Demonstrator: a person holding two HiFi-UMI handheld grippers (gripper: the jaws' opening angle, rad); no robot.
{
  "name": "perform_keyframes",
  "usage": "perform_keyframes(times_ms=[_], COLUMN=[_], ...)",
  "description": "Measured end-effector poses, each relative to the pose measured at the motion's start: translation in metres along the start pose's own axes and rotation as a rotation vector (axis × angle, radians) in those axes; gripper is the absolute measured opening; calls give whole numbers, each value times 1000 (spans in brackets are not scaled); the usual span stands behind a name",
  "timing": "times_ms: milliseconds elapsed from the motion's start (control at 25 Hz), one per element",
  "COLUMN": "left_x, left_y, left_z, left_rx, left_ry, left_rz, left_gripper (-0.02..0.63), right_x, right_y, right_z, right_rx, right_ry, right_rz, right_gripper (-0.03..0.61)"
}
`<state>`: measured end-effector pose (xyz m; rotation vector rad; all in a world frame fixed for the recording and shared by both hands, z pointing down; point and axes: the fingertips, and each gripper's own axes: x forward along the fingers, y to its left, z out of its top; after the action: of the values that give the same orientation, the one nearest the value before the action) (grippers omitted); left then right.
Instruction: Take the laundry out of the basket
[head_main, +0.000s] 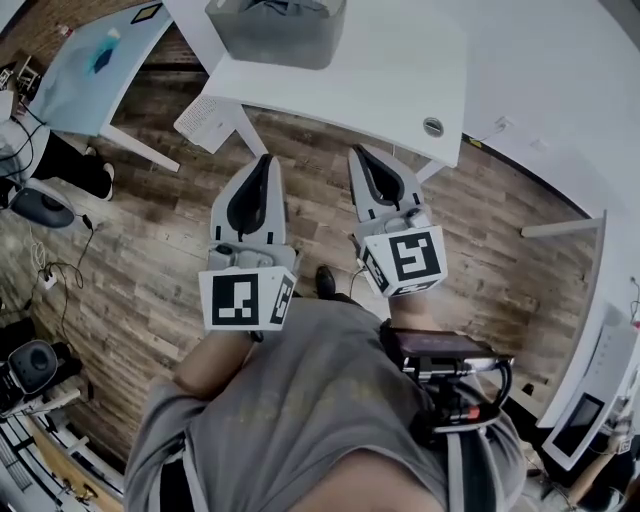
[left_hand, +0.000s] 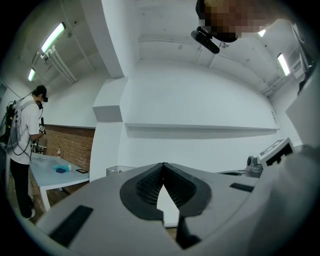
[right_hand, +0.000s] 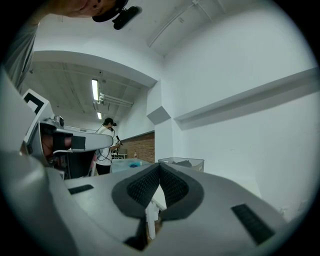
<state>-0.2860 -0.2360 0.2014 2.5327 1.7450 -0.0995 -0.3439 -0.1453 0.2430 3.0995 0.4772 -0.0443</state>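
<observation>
Not yet reaching: holding left gripper (head_main: 264, 160) and right gripper (head_main: 357, 151) closed on nothing, basket (head_main: 270, 45) well ahead of both. Likely needing advancing and parting jaws over it.

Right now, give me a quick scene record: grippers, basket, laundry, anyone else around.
left gripper: shut, empty, held over the wood floor, short of the table
right gripper: shut, empty, beside the left one
basket: grey, on the white table, ahead of both grippers
laundry: in the basket, no gripper touching it
task state: not yet started
other: person standing at a blue table to the left
</observation>
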Motion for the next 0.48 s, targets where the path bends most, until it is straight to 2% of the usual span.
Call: perform_keyframes(times_ms=[280,480], left_x=[31,60], left_y=[22,54], left_z=[-12,-23], left_rx=[-16,-46], left_ry=[14,11], left_rz=[25,40], left_gripper=[9,9], right_x=[38,80], right_y=[-14,-19], right_z=[-10,-19], right_rx=[5,-11], right_ry=[20,45], right_rz=[15,27], right_gripper=[8,8])
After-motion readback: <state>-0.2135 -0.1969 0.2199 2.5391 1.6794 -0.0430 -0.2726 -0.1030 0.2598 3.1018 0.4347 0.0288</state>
